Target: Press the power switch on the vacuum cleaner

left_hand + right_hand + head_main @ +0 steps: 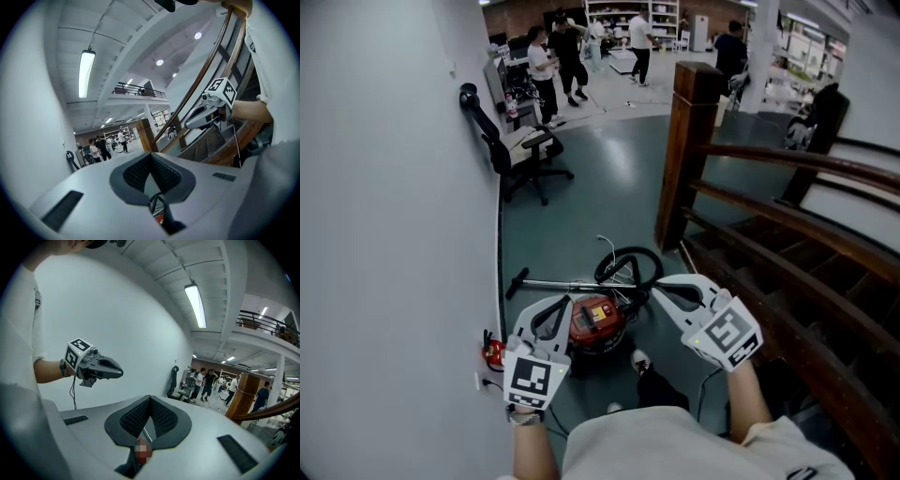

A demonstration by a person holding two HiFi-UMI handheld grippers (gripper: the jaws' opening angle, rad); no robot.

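Down at the bottom edge of the head view, the person's pale shirt (675,448) is filling the frame, and both forearms are reaching forward. Just ahead, the left gripper (563,302) is hovering with its jaws clenched together on nothing; in the left gripper view the ribbed pads (136,172) are meeting at the tip. The right gripper (667,284) is hanging beside it, well apart to the right. Its jaws are likewise pressed together and empty, as the right gripper view is showing (150,398).

Below and between the two grippers, the red vacuum cleaner (597,323) is sitting on the dark green floor (581,211). The person's shoe (640,361) is standing just beside it. The power switch is too small to make out.

Beyond the canister, the black hose (628,264) is curling into a loop, and the metal wand (553,283) is lying across the floor toward the white wall (394,234).

Farther off, a wooden newel post (692,141) is standing at the head of the stair railing (787,159). A black office chair (525,155) is standing against the wall, and several people (558,52) are standing at the far end of the room.
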